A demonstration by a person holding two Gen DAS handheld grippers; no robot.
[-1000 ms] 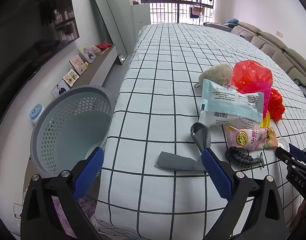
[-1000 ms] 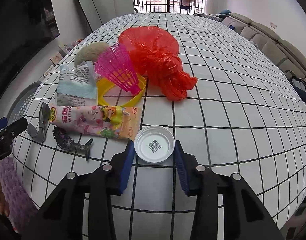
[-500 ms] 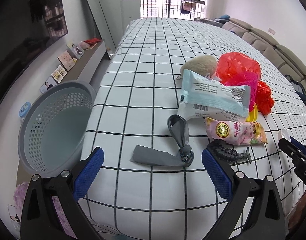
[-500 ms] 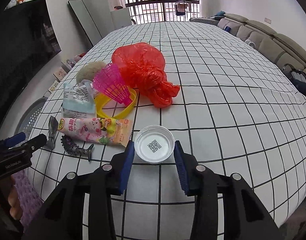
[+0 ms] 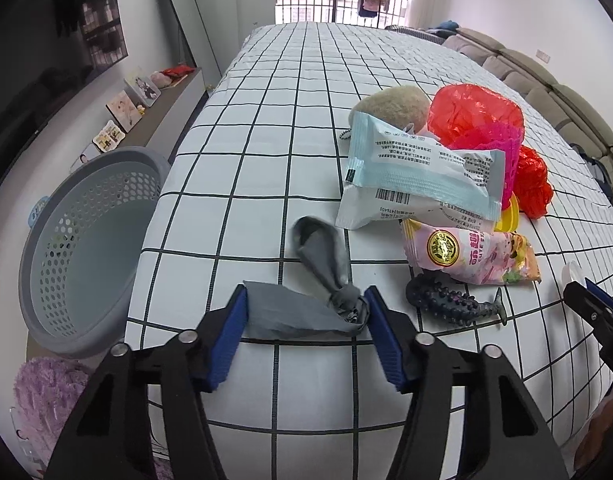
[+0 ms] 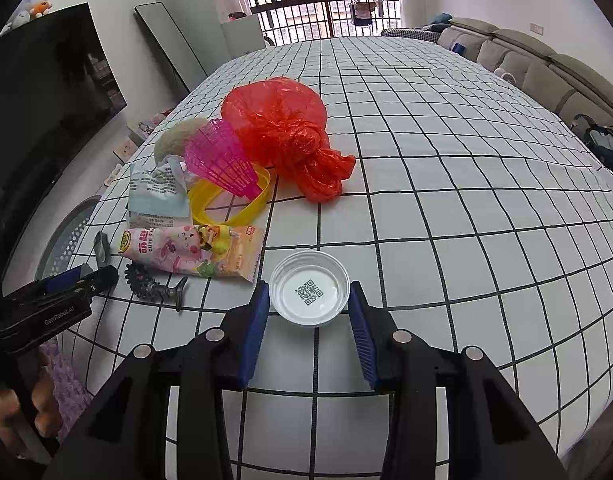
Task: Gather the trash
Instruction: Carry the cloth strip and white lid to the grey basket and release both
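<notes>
Risk first, biggest piece down. Laundry-style grey basket [image 5: 86, 248] sits on the floor off the left edge of the checked surface [image 5: 266, 184], so anything I lift must travel out past that edge — a weak pinch means a drop onto the floor short of the rim.

Grey rag [image 5: 306, 312], knotted at one end, lies between the blue pads of my left tongs [image 5: 304, 320]. Those jaws have just been closing around it, and both pads now appear to touch its ends. My worry: it is limp, so I may catch only the flat tail and let the knot slide free, or pinch the tablecloth along with it and drag the whole litter pile.

White lid [image 6: 309, 288] is pinched rim to rim in my right tongs [image 6: 308, 304]. It is shallow and slick, and could pop out if I tilt.

Both tongs point steeply down at the near edge. My left hand [image 6: 10, 412] shows in the right view, wrapped around its handle.
</notes>
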